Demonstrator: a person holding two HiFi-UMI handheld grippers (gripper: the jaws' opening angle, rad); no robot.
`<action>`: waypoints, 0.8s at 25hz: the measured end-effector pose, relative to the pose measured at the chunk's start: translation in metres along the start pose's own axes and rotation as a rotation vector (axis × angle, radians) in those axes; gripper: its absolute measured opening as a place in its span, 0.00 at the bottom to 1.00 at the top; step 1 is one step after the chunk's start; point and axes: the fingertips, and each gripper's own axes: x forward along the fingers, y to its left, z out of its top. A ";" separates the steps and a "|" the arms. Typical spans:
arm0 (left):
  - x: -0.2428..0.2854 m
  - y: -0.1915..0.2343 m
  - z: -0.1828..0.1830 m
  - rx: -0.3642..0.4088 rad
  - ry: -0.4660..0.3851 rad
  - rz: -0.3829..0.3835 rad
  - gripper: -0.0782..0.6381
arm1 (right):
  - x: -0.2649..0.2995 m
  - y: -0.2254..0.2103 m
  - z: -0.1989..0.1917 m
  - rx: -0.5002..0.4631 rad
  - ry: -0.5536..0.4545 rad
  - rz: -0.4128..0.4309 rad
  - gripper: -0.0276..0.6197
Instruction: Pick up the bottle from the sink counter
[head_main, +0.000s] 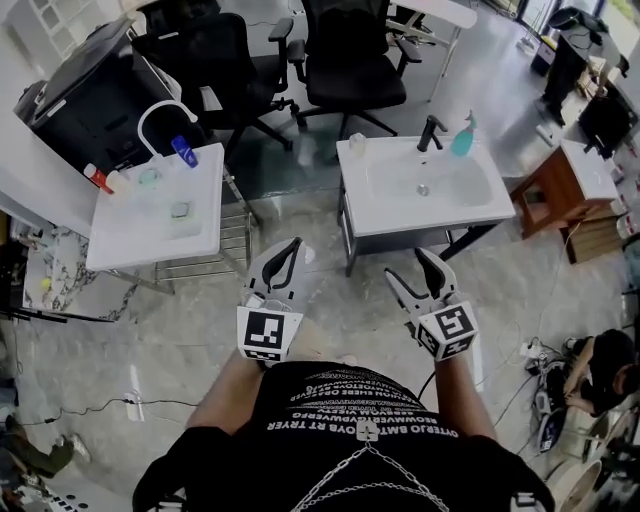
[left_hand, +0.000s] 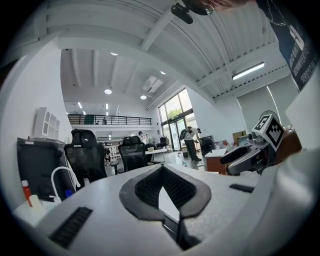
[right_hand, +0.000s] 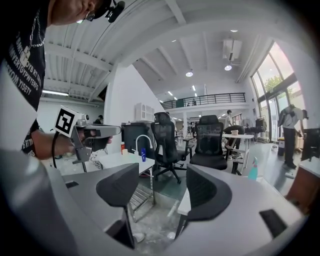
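Note:
A teal spray bottle (head_main: 463, 137) stands at the back of the right sink counter (head_main: 362, 195), beside a black faucet (head_main: 430, 131); the right gripper view shows the teal spray bottle (right_hand: 254, 169) far off at the right. A small blue bottle (head_main: 184, 151) stands on the left sink counter (head_main: 130, 238) by a white faucet (head_main: 158, 108). Both grippers hang over the floor close to the person's body, well short of both counters. My left gripper (head_main: 290, 246) (left_hand: 161, 168) is shut, tips touching, nothing in it. My right gripper (head_main: 412, 270) (right_hand: 162, 185) is open and empty.
Black office chairs (head_main: 350, 60) stand behind the counters. A dark cabinet (head_main: 90, 95) sits at the far left and a wooden side table (head_main: 548, 195) right of the right sink. A person (head_main: 605, 370) crouches at the lower right among floor cables. A red bottle (head_main: 95, 177) stands on the left counter's edge.

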 end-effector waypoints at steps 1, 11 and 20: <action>0.006 0.005 -0.003 -0.005 0.001 -0.003 0.12 | 0.006 -0.003 -0.001 -0.002 0.004 -0.004 0.47; 0.101 0.082 -0.007 0.028 -0.024 -0.091 0.12 | 0.112 -0.045 0.024 0.045 -0.025 -0.076 0.47; 0.186 0.149 -0.020 0.014 -0.020 -0.183 0.12 | 0.202 -0.076 0.047 0.040 -0.017 -0.141 0.47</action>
